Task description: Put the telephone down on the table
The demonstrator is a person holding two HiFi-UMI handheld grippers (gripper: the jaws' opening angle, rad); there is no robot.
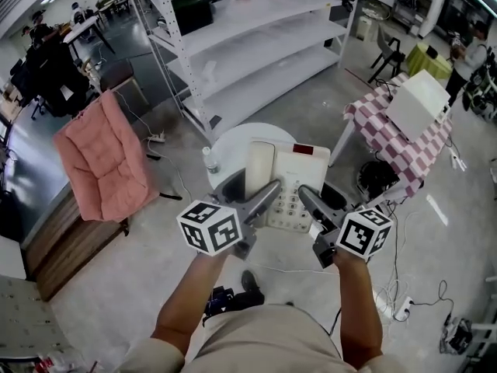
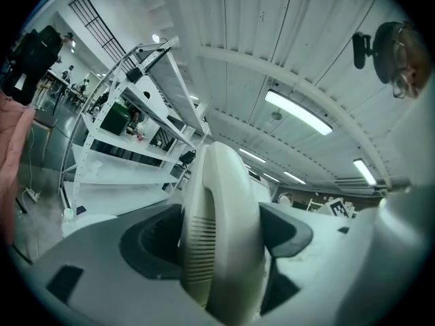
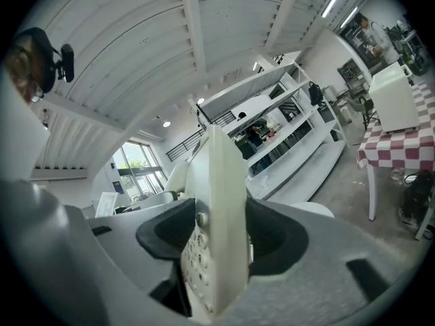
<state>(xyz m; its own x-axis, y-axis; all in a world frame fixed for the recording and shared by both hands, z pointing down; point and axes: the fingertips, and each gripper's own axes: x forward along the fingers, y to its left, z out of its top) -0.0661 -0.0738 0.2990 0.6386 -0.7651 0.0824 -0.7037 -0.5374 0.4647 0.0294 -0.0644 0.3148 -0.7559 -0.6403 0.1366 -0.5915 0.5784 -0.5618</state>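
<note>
**Head view.** The telephone (image 1: 289, 179), cream with a red display and a keypad, is held between the two grippers, over the near edge of a round white table (image 1: 233, 136). The left gripper (image 1: 268, 194) grips its handset side and the right gripper (image 1: 309, 199) its keypad side. I cannot tell from this angle whether the base touches the tabletop; it looks lifted clear. A small bottle (image 1: 209, 160) stands at the table's left edge, just beside the telephone. The phone body hides each gripper's lower jaw and the near part of the tabletop. Beyond the table stands white shelving (image 1: 256, 41), with a dark box (image 1: 191, 10) on an upper level at the left. A pink padded chair (image 1: 105, 158) stands well to the left. A checked-cloth table (image 1: 400, 134) bearing a white box (image 1: 419, 103) stands to the right. Bare floor separates both from the round table, and cables trail across the floor at lower right.

**Left gripper view.** Both dark pads are pressed against the handset (image 2: 221, 233), one on either side, so this gripper is clenched on it. The handset rises upright and blocks most of the middle. The shelving shows at left under ceiling lights.

**Right gripper view.** The jaws are clamped on the telephone's thin edge, with round keys showing on its left face. The lower end of the phone is cut off between the jaws. The checked-cloth table and shelving lie to the right, with open floor in front of them.
</note>
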